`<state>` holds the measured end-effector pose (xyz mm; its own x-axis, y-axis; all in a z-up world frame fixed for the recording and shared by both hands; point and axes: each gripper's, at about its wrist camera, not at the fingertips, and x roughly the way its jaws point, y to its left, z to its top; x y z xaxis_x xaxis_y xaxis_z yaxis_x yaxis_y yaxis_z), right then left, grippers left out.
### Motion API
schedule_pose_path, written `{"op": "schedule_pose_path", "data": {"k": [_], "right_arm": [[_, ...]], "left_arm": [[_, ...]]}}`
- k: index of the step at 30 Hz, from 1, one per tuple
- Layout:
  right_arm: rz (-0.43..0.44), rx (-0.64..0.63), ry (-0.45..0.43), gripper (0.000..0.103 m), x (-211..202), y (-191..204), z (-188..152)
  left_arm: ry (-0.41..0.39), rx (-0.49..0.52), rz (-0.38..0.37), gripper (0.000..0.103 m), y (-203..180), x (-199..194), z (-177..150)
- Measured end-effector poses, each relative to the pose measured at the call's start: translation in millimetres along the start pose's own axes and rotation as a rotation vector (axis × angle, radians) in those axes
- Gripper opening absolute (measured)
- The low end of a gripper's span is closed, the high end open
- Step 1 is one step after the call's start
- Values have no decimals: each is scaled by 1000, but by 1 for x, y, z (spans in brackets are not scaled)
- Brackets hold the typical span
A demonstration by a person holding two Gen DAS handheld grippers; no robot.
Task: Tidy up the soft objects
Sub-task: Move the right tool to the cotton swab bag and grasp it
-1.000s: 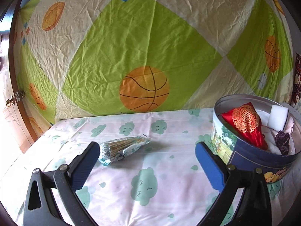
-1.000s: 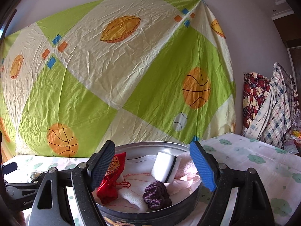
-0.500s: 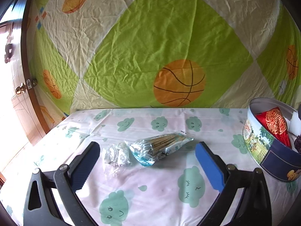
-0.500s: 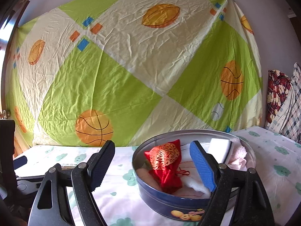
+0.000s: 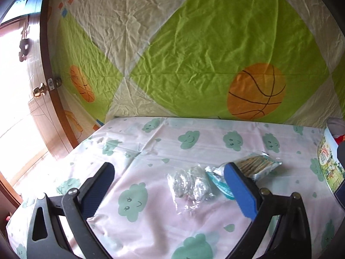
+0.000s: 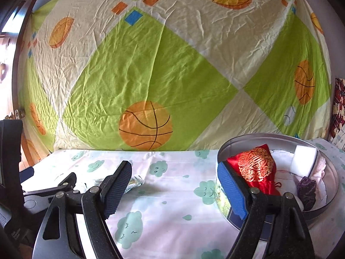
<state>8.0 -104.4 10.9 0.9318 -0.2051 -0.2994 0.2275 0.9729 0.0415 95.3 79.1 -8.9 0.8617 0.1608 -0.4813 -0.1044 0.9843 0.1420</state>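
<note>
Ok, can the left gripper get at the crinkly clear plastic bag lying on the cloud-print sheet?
Probably yes. The left gripper is open and empty, and the crinkly clear plastic bag lies flat just ahead between its fingers. Only the packet of wooden sticks sits close, partly behind the blue right finger.

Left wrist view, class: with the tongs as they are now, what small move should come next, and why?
Probably ease the left tongs forward and down over the clear crinkled bag. They stand open and empty, the bag lies loose on the sheet just ahead between them, and it is not yet in the tin, which already holds the red pouch and sponge.
</note>
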Motion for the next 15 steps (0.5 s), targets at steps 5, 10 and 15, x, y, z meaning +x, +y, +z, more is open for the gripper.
{"op": "schedule_pose_path", "data": {"k": [5, 10, 15], "right_arm": [[39, -5, 84, 83, 25, 25, 0], [95, 10, 246, 83, 65, 51, -5], [145, 111, 410, 83, 106, 68, -16]], "left_arm": [[74, -61, 123, 103, 34, 27, 3], [121, -125, 179, 103, 57, 41, 5], [143, -165, 221, 103, 71, 48, 7]]}}
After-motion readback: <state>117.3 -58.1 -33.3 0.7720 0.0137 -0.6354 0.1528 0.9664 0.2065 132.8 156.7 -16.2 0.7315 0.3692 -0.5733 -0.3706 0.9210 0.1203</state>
